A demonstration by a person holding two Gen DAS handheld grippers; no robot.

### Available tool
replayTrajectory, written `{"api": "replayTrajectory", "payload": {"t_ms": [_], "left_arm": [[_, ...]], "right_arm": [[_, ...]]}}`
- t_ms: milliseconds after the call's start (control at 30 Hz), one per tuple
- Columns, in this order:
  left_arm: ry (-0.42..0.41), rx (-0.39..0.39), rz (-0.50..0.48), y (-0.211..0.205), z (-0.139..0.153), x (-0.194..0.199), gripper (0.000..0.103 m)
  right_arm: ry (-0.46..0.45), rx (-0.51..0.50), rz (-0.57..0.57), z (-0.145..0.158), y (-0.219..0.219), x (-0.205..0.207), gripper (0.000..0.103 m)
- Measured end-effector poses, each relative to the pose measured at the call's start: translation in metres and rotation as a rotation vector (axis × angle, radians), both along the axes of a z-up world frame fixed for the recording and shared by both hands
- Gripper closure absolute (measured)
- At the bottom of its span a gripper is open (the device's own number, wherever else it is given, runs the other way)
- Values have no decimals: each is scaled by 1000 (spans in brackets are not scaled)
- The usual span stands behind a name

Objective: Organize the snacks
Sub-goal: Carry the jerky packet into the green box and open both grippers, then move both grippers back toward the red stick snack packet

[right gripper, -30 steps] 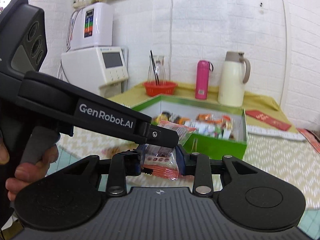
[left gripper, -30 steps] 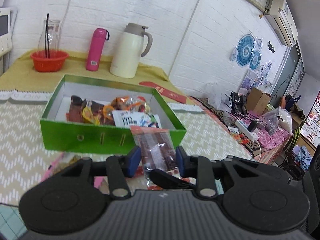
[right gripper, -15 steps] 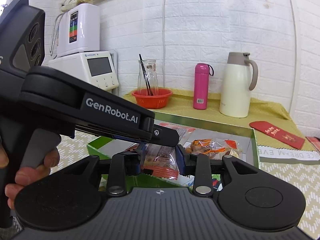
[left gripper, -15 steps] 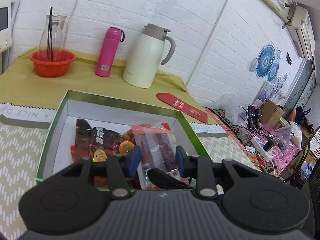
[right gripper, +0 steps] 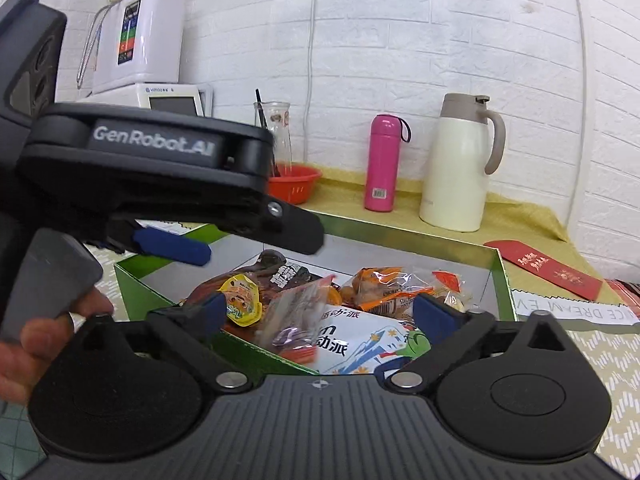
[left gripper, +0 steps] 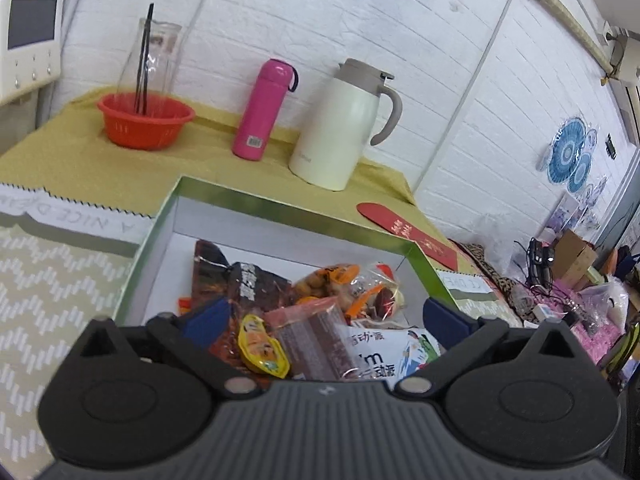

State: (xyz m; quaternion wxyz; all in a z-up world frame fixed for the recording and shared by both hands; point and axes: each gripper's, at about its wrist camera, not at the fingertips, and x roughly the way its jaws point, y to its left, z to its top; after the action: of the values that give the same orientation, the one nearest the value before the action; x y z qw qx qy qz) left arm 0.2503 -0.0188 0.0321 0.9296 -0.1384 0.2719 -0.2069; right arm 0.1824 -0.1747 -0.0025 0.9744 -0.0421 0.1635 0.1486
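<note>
Both claws are springing apart over the green box, left claw dropping its reddish jerky packet, right claw its clear-wrapped packet, so I'd let them settle on the pile before lifting clear.

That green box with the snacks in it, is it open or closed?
Open. The green box has no lid on it, and both wrist views look straight down onto the snack packets piled inside its white walls.
</note>
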Motion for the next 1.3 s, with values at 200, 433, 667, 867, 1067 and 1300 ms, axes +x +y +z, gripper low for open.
{"api": "replayTrajectory", "payload": {"t_ms": [200, 433, 667, 867, 1067, 1300], "left_arm": [[-10, 20, 13, 1, 9, -11, 1], [-31, 49, 17, 1, 18, -33, 1], [-28, 66, 23, 1, 28, -64, 1], [-11, 101, 24, 6, 30, -101, 1], [7, 124, -14, 21, 7, -153, 1], [136, 70, 30, 44, -47, -187, 1]], "right_arm": [[22, 15, -1, 2, 0, -6, 0], [5, 11, 4, 11, -1, -23, 0], [3, 23, 18, 21, -4, -48, 0], [31, 45, 40, 27, -4, -80, 0], [85, 0, 57, 7, -10, -131, 0], [208, 92, 38, -23, -21, -144, 0]]}}
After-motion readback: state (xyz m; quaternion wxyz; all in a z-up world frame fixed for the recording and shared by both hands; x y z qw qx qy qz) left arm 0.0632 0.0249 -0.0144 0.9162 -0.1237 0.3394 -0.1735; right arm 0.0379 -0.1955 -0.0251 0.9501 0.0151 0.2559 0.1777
